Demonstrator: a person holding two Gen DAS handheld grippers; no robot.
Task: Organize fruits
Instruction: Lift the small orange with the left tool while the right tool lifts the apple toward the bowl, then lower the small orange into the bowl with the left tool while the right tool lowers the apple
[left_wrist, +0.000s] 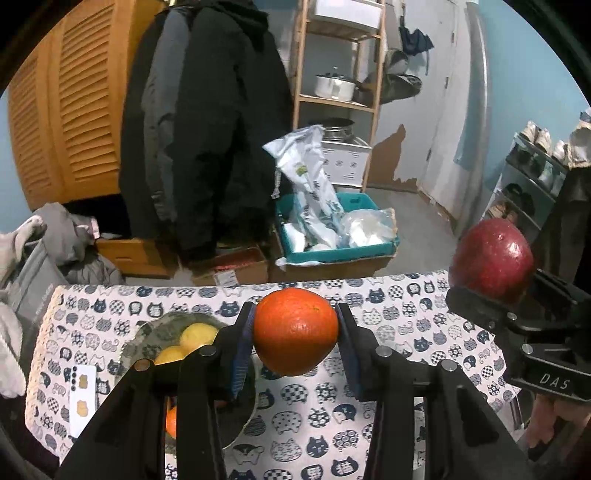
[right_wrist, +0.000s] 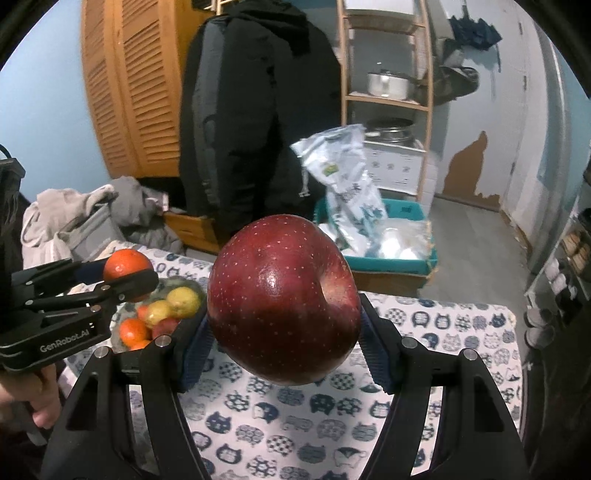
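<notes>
**Two fruits held above the cat-print cloth**

We take the glass bowl (left_wrist: 147, 332) as our landmark. It stands on the cat-print tablecloth (left_wrist: 314, 413), at the left part of the table as the left wrist camera sees it. Inside the bowl we see two lemons (left_wrist: 197, 336), some small oranges (right_wrist: 133, 329) and a reddish fruit that we cannot name with certainty.

The left gripper (left_wrist: 295, 332) is clenched on an orange (left_wrist: 295, 331). Both blue pads (left_wrist: 242, 350) press on the sides of the fruit. The orange is in the air, just to the right of the bowl and above the cloth, not touching it.

The right gripper (right_wrist: 284, 332) grasps a dark red apple (right_wrist: 282, 301). The apple is wide, so the fingers stand apart, but the pads touch it on both sides. It is in the air too, well to the right of the bowl, and its hollow is turned to the right side in the right wrist view. In the left wrist view the apple shows higher than the orange.

A white card (left_wrist: 83, 398) lies on the cloth just left of the bowl. Beyond the bowl, on the floor, is a teal bin (left_wrist: 336, 225) with plastic bags, and a black coat (left_wrist: 207, 129) hangs behind.
</notes>
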